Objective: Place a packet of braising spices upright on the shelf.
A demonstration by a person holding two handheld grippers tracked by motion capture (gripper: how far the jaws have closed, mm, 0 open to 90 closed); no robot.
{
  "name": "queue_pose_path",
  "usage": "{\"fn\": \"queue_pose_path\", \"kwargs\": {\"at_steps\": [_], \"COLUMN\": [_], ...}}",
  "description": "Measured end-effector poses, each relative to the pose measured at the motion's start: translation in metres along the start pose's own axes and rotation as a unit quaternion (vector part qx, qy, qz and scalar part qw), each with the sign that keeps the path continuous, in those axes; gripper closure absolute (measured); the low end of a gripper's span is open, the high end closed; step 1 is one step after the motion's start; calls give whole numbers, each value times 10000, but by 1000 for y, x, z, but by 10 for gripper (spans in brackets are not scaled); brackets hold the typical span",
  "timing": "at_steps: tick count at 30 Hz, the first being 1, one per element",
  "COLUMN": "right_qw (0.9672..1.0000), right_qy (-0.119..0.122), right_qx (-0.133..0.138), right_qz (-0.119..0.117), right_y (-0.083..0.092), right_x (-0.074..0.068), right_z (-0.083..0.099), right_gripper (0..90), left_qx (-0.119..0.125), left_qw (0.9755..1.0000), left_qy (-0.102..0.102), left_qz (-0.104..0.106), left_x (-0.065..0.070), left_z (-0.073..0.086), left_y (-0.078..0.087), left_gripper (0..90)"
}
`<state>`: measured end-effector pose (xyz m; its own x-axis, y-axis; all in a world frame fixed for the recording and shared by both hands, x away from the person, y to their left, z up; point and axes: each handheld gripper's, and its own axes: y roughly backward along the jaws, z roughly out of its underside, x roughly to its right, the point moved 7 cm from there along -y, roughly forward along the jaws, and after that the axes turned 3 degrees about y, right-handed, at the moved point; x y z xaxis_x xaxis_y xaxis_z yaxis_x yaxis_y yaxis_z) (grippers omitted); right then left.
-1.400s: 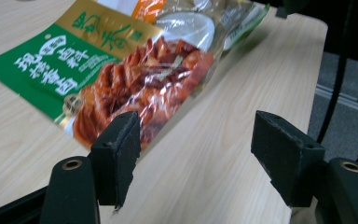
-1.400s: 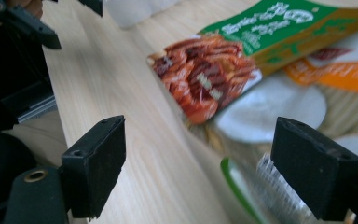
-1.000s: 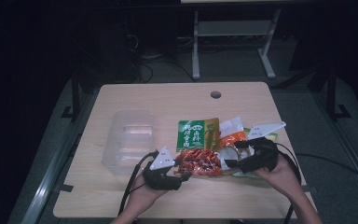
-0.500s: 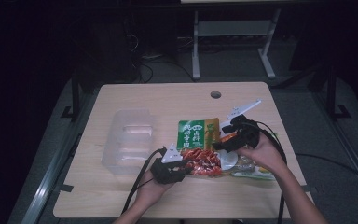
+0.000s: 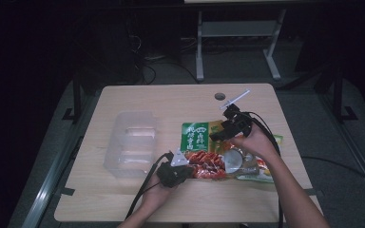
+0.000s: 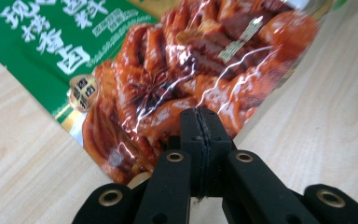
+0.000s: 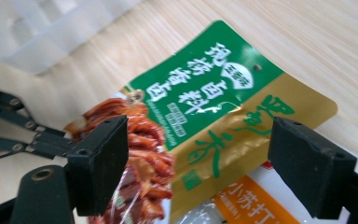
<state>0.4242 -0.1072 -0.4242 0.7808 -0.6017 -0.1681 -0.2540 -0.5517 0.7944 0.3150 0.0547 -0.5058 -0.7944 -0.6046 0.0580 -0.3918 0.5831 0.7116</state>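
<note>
A glossy food packet (image 5: 200,145), green at the top with red braised meat printed below, lies flat on the wooden table (image 5: 171,102). My left gripper (image 5: 186,167) is at its near left corner. In the left gripper view the jaws (image 6: 199,116) have just been closing and now stand together, pinching the edge of the packet (image 6: 168,65). My right gripper (image 5: 219,135) hovers above the packets, tilted down. Its jaws (image 7: 196,154) are wide open with nothing between them, and the packet (image 7: 205,102) lies below.
A clear plastic container (image 5: 130,142) stands left of the packets. More packets (image 5: 254,168), one of them orange (image 7: 251,205), lie under and to the right of the green one. A cable hole (image 5: 219,96) sits near the table's far edge.
My right gripper rose from the table's front right and moved back over the packets. My left gripper edged onto the red packet's corner and closed there.
</note>
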Motion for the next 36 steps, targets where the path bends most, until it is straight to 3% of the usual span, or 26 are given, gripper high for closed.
{"fn": "queue_pose_path", "kwargs": {"at_steps": [6,13,23,26,32,36], "right_qw": [9990,9955,9907,9895,9893,9869], "right_qy": [-329,-750,-1104,-1247,-1310,-1427], "right_qx": [-286,-544,-772,-719,-640,-749], "right_qz": [105,205,185,141,99,110], "right_y": [-16,-29,-41,-42,-40,-40], "right_x": [18,33,37,39,39,41], "right_z": [7,17,22,21,19,22], "right_gripper": [233,290,382,407,438,437], "left_qx": [-77,-71,-72,-86,-76,-87], "left_qw": [9998,9997,9997,9997,9997,9996], "left_qy": [117,123,72,31,18,-25], "left_qz": [-146,-202,-225,-242,-247,-260], "left_x": [-6,-5,-4,-4,-4,-4], "left_z": [4,5,6,6,6,7], "left_y": [-4,-5,-6,-6,-7,-7], "left_gripper": [896,896,896,896,896,897]}}
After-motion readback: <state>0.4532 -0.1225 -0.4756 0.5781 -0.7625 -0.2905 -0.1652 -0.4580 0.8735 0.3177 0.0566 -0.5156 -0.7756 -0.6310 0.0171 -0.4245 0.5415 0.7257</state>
